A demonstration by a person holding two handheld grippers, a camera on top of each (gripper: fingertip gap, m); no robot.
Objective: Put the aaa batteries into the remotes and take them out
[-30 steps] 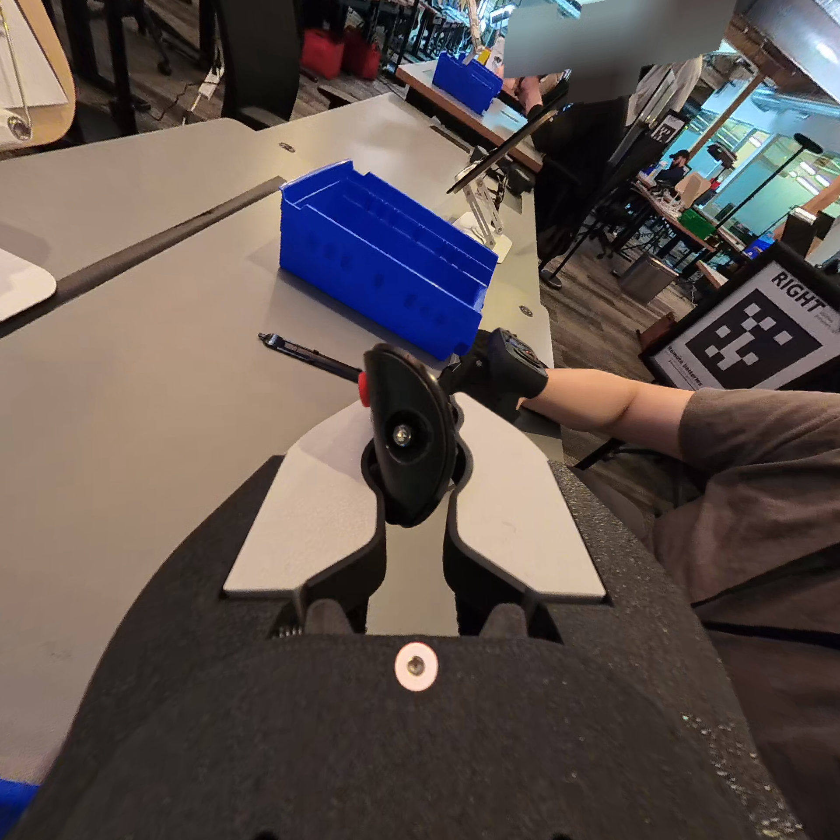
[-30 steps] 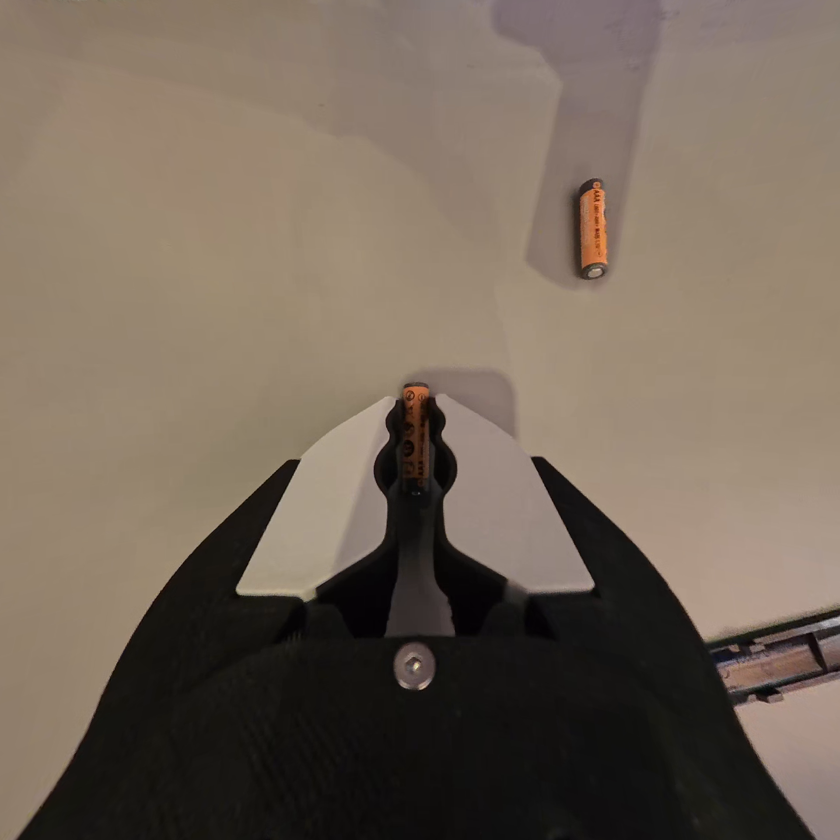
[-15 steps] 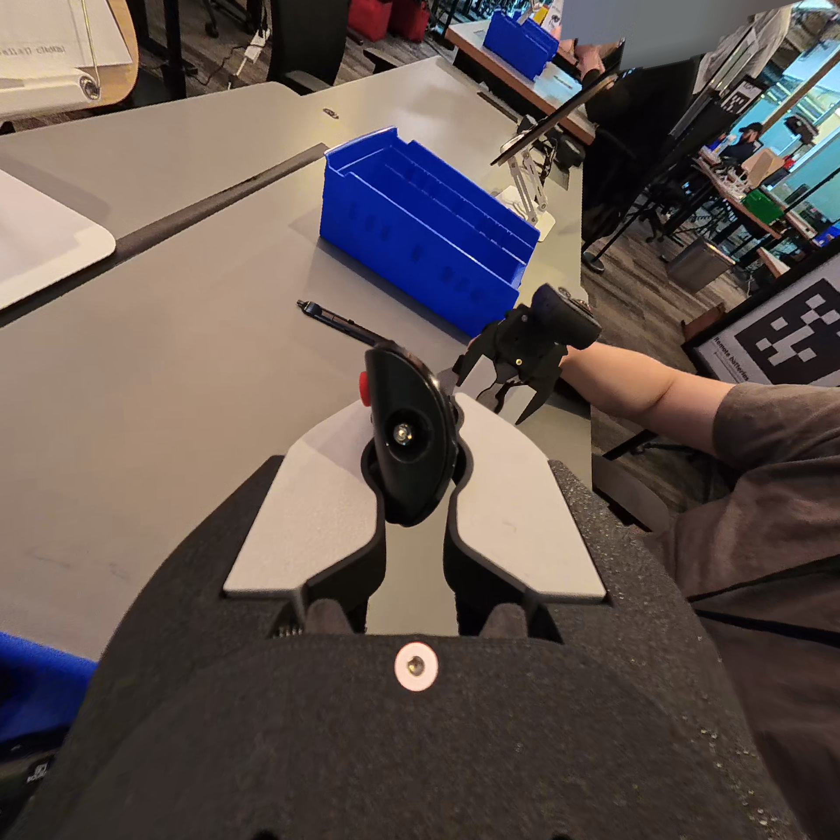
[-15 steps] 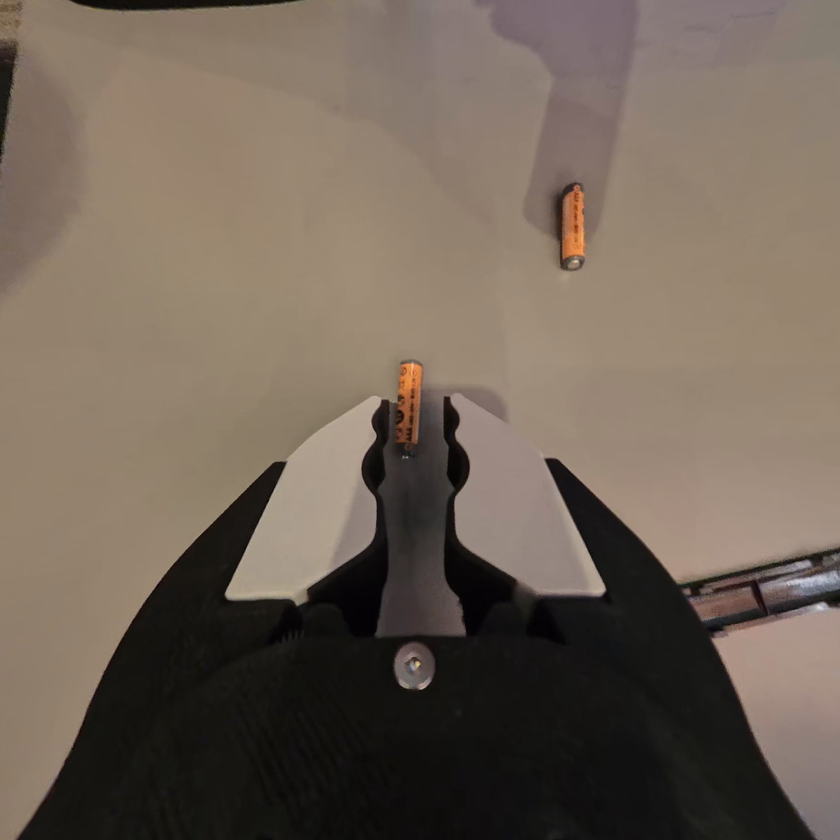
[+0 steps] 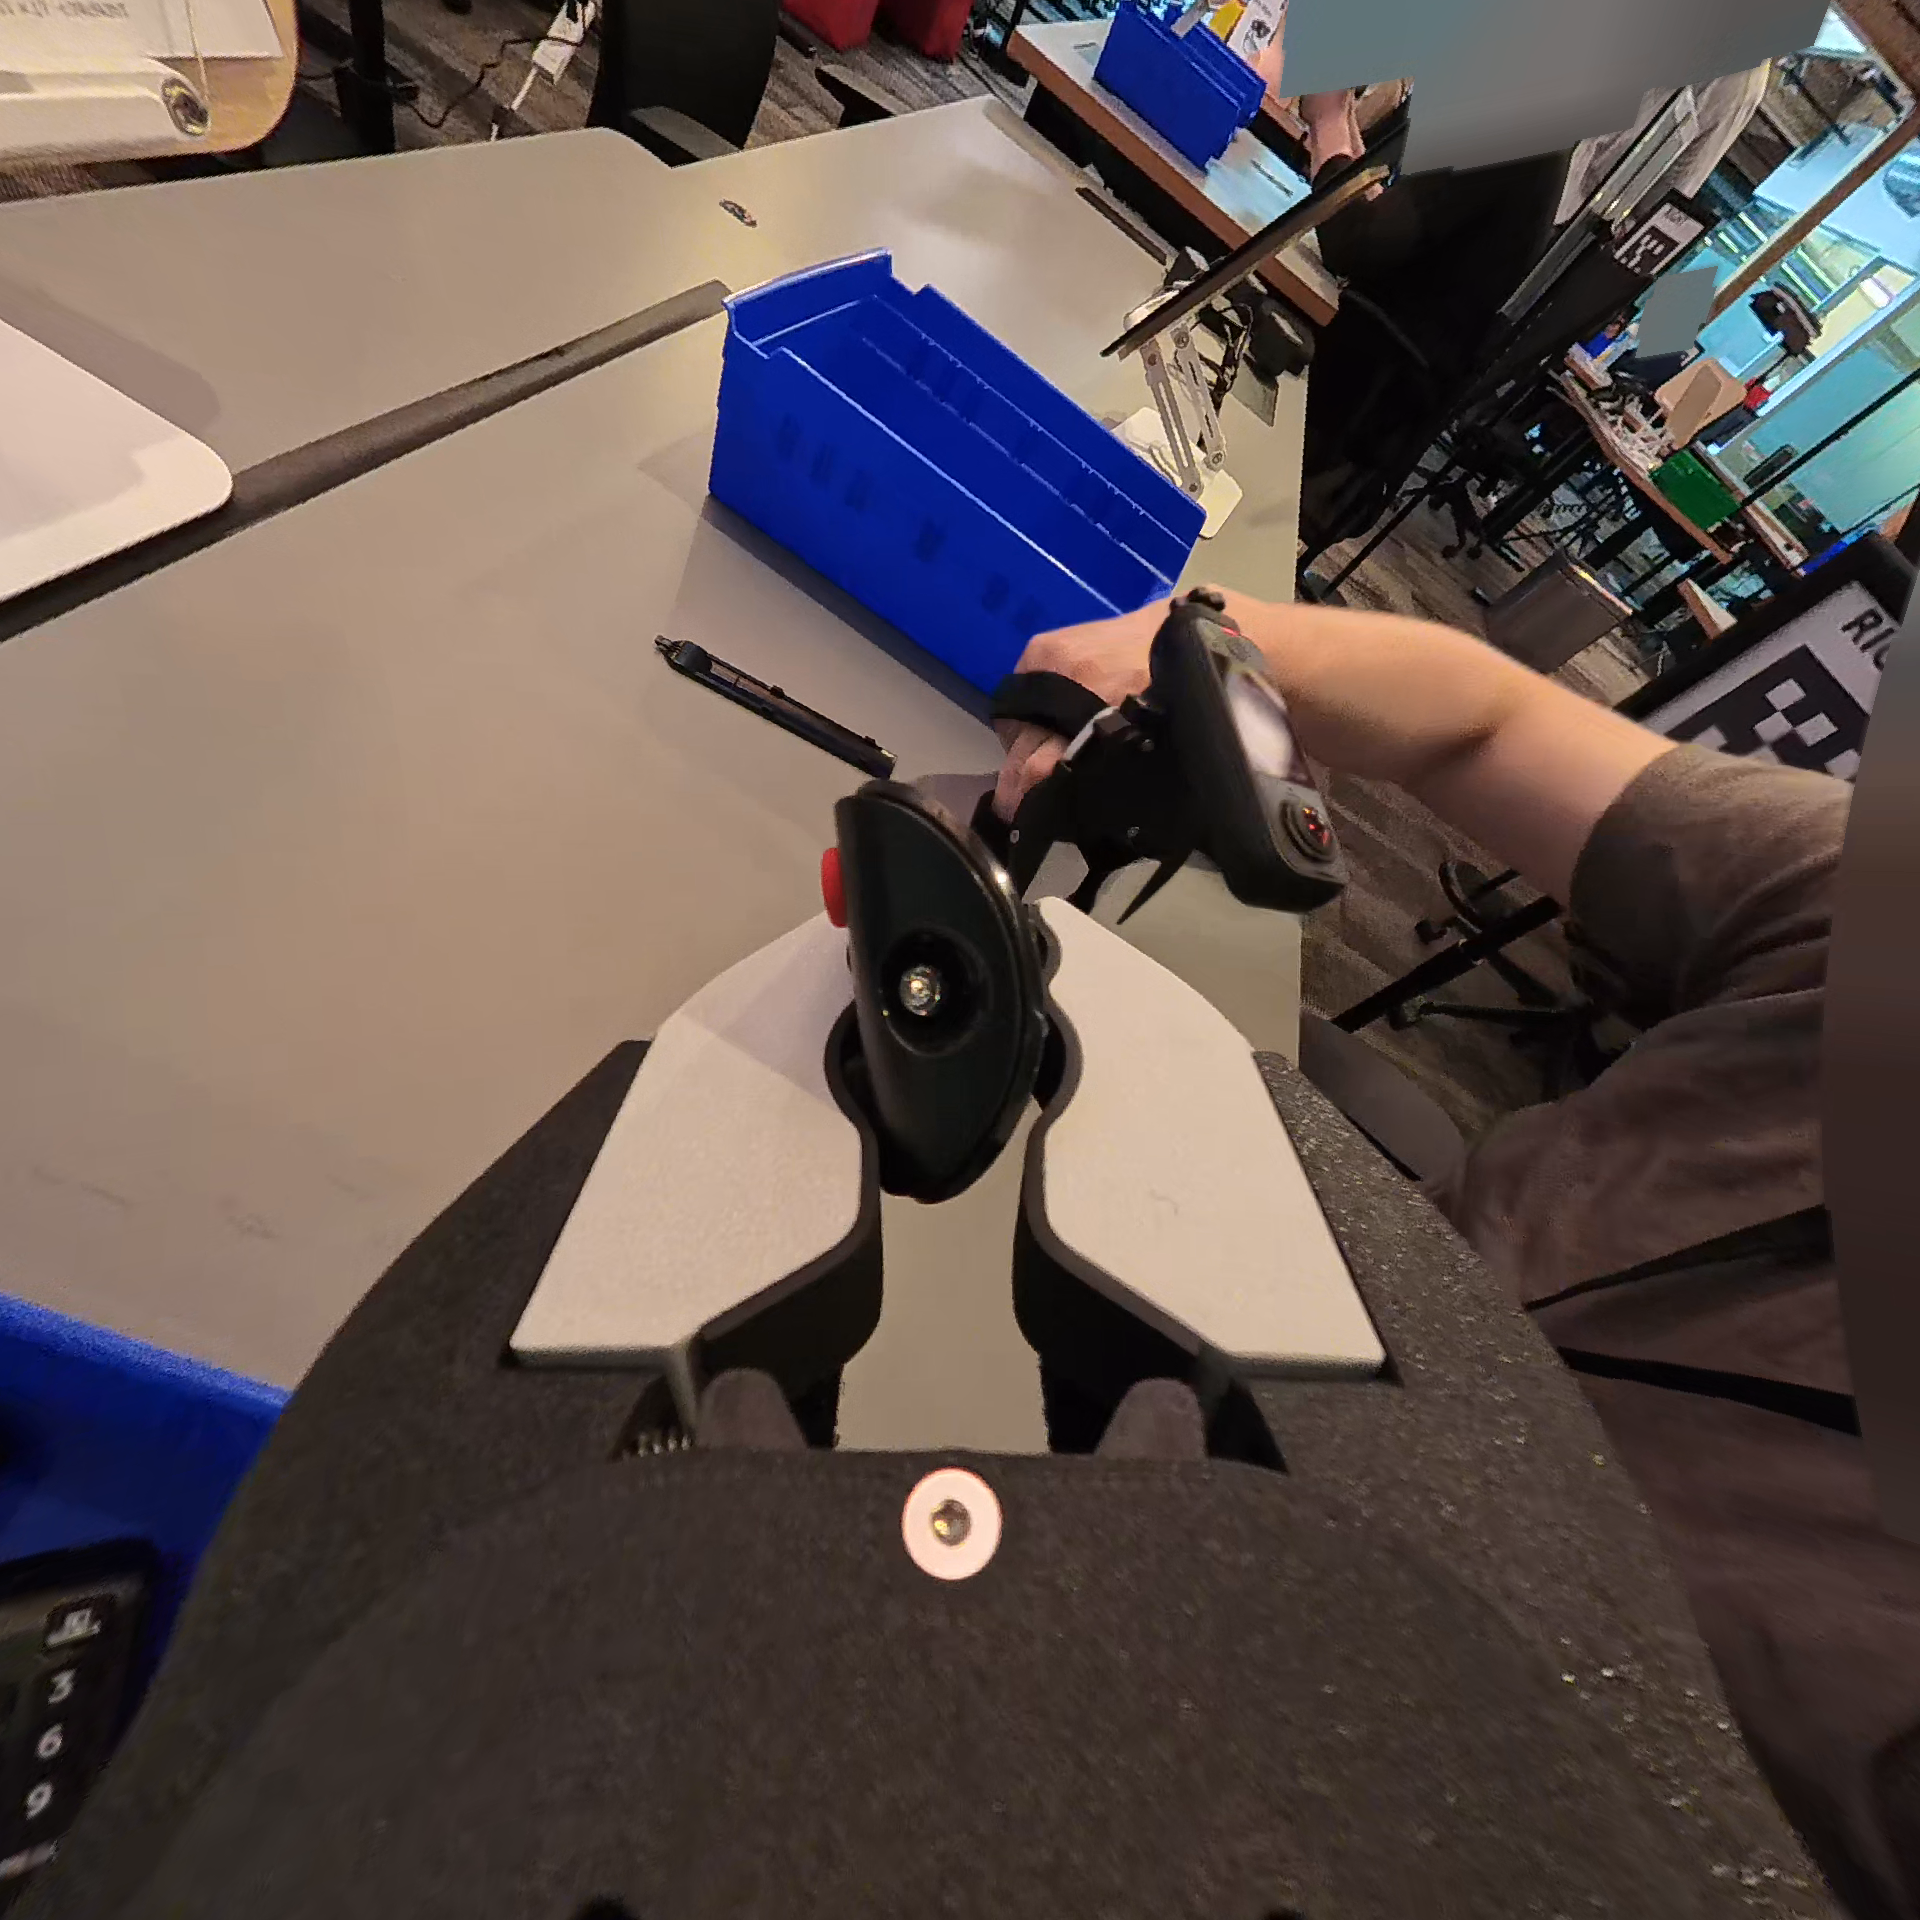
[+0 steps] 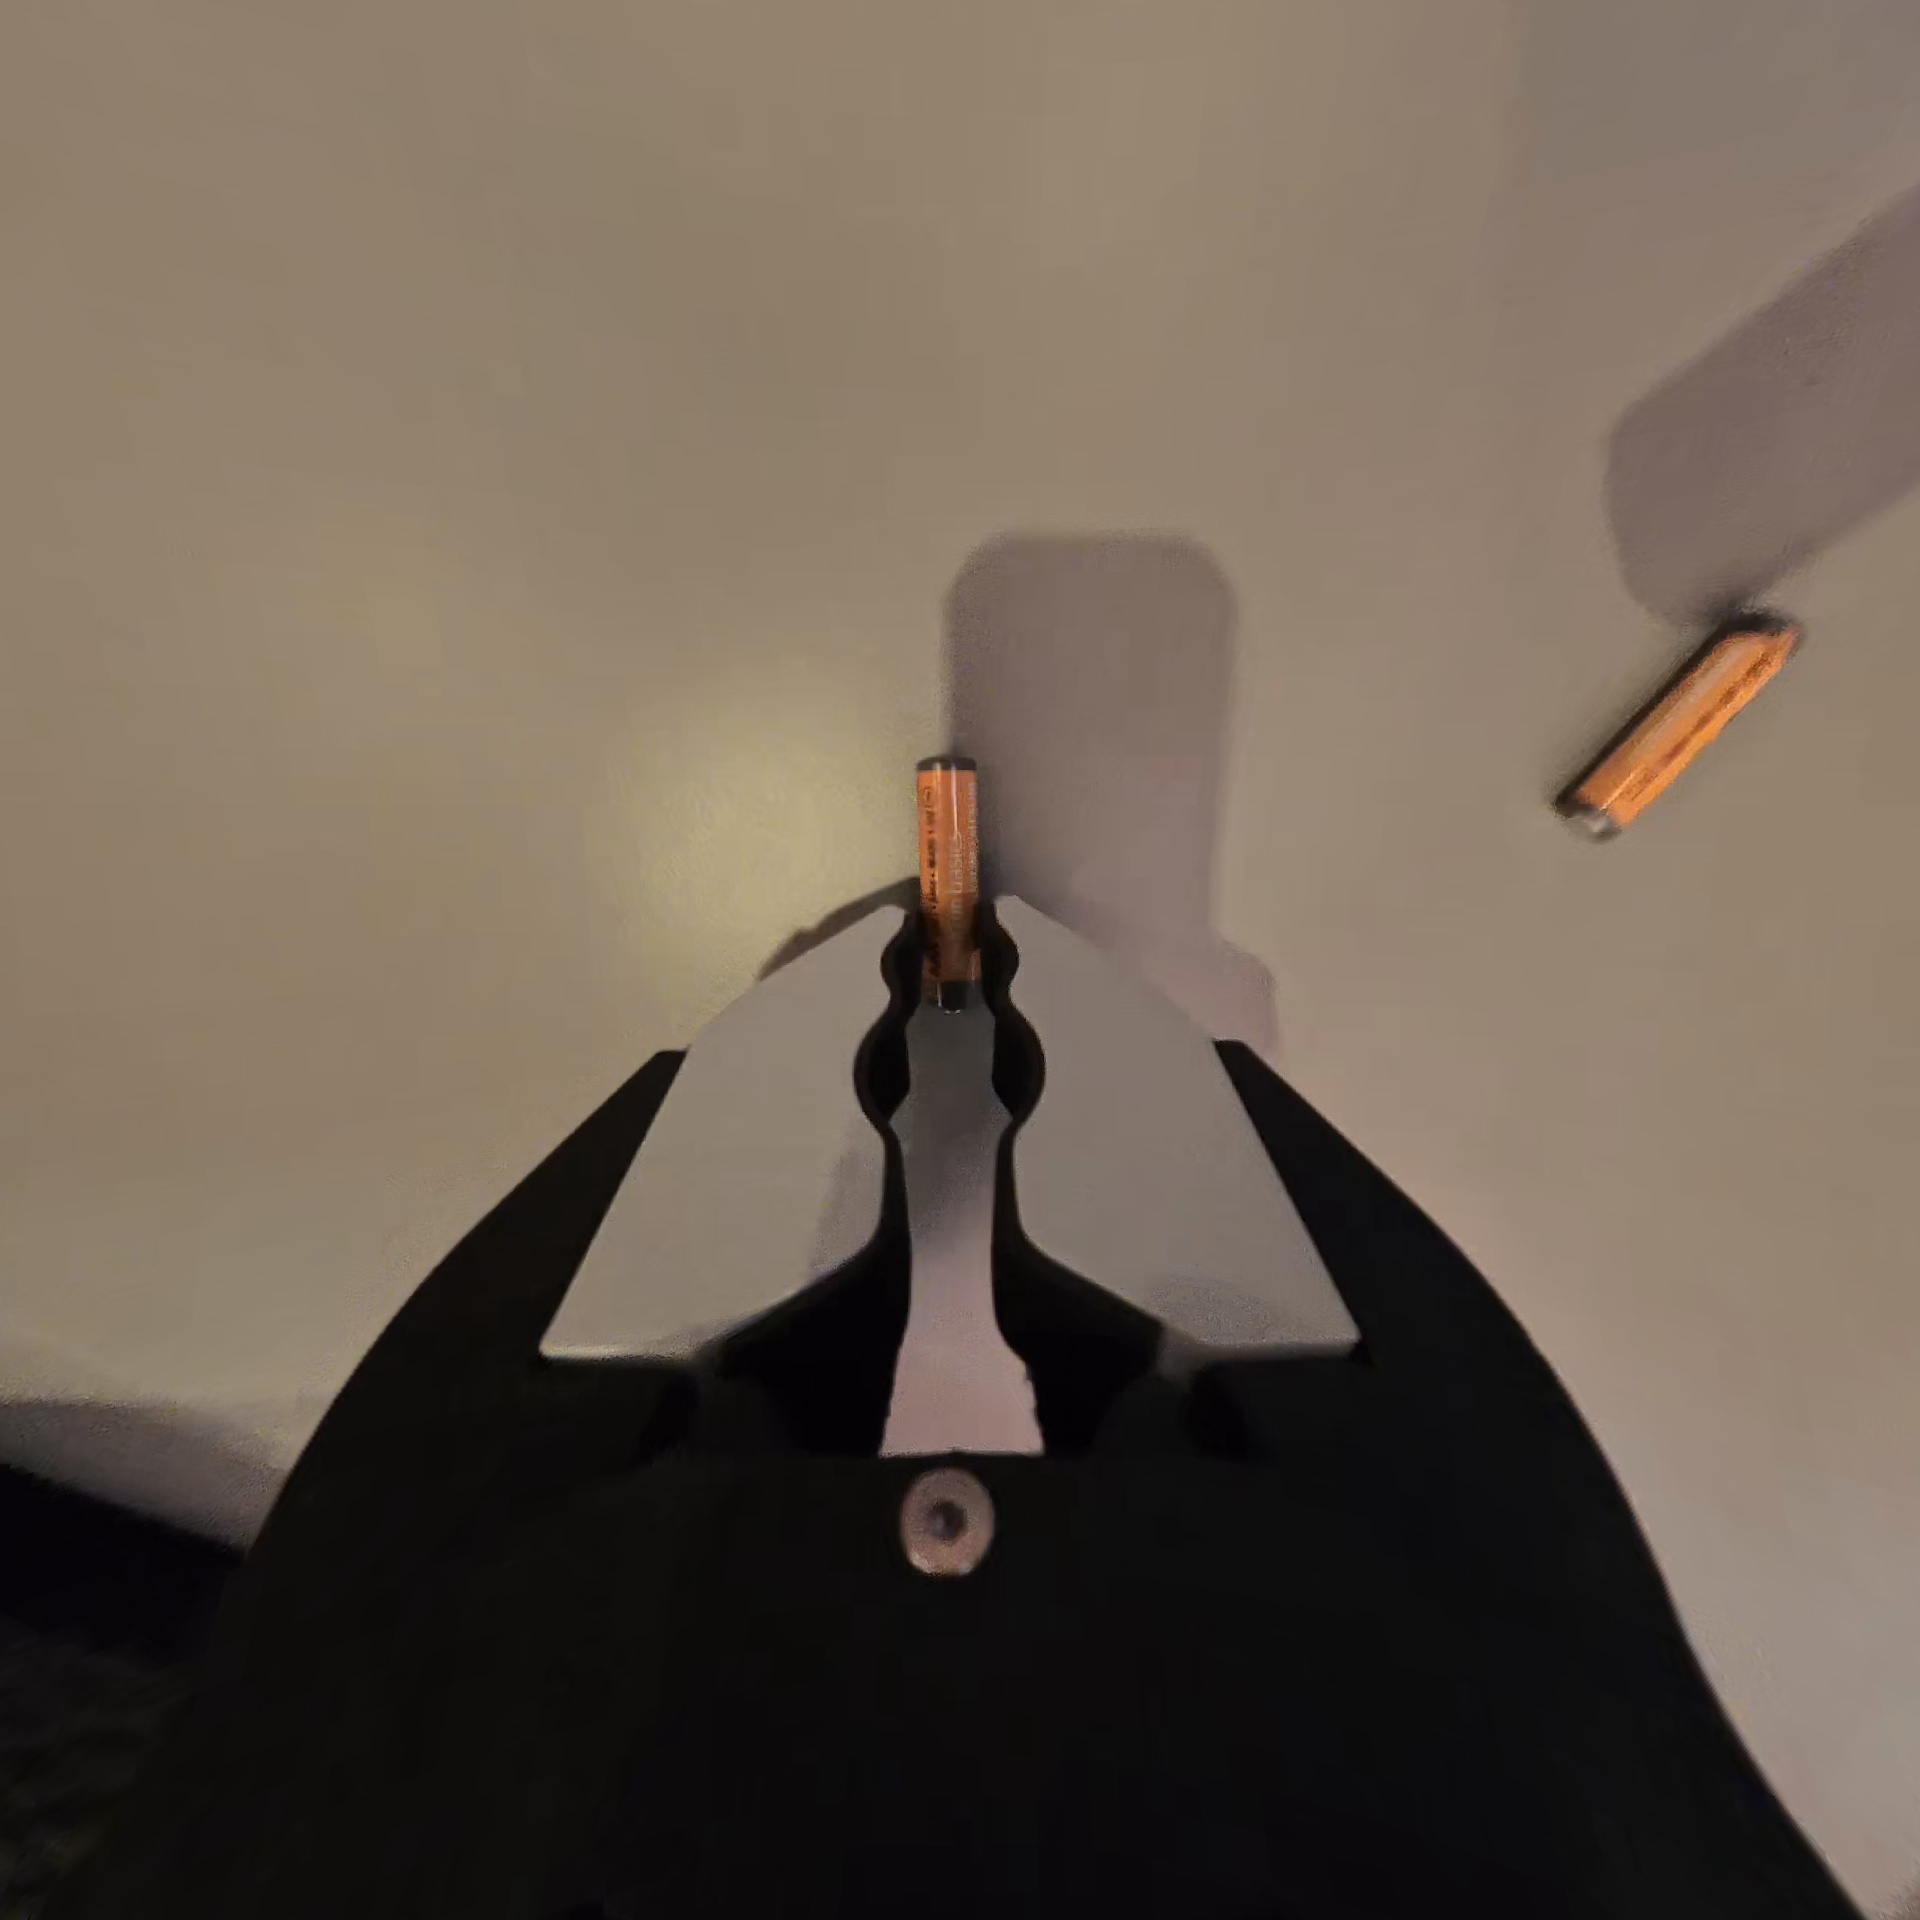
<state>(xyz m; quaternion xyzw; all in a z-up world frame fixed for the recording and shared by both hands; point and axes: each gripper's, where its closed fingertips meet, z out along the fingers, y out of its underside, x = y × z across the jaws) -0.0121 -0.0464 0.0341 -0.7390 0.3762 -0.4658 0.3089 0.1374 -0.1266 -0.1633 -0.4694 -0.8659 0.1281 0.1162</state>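
My left gripper [image 5: 935, 925] is shut on a black remote [image 5: 940, 1049] with a red button, held end-on above the grey table [image 5: 416, 883]. My right gripper [image 6: 951, 909] is shut on an orange AAA battery [image 6: 945, 831] at its fingertips; the battery sticks out forward over the table [image 6: 520, 520]. A second orange battery [image 6: 1683, 727] lies on the table to the right, blurred. In the left wrist view the right gripper [image 5: 1091, 883] points down just beyond the remote, held by a person's hand.
A blue bin [image 5: 935, 468] stands on the table behind. A thin black strip [image 5: 774, 707] lies in front of it. Another blue bin [image 5: 94, 1392] at the lower left holds a remote with number keys [image 5: 52, 1714]. The table edge runs on the right.
My right gripper opened, then shut again on the battery nearer its tips, and turned so the second battery moved right. The right gripper has come closer to the remote.
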